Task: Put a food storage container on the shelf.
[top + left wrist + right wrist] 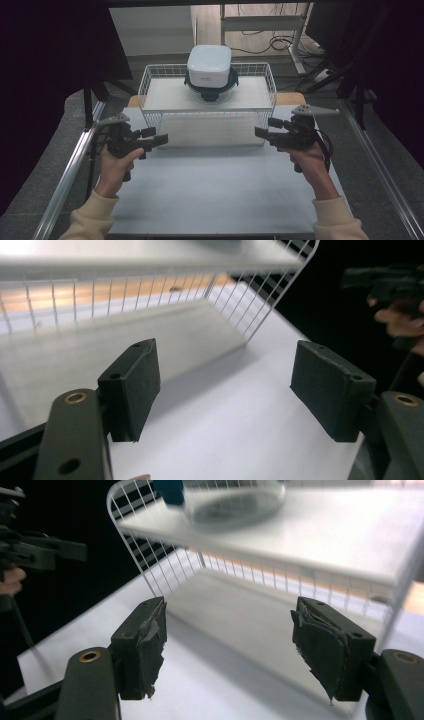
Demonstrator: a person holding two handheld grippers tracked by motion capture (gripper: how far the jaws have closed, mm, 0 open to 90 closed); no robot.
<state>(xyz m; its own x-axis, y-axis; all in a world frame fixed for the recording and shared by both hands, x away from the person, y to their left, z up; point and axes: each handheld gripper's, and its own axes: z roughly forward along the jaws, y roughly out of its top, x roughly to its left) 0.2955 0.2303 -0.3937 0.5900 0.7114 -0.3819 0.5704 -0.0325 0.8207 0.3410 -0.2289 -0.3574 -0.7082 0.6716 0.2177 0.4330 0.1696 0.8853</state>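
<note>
Both sleeves and hands come in at the near edge of the white worktop (220, 195), each carrying a gripper: the left gripper (161, 139) and the right gripper (261, 133) point inward at each other, jaws spread wide with nothing between them, well short of the wire rack (150, 80). Beyond them, on the rack's upper shelf, sits the lidded container (209, 70), a white lid over a clear, dark-trimmed bowl, near the middle of the shelf. Reaching for it looks risky: the rack's raised wire rim stands between the grippers and the container, so a low approach could snag a jaw and shove the light rack back. The right gripper's torn pads (322, 645) may also slip on the smooth lid, tipping the container.
</note>
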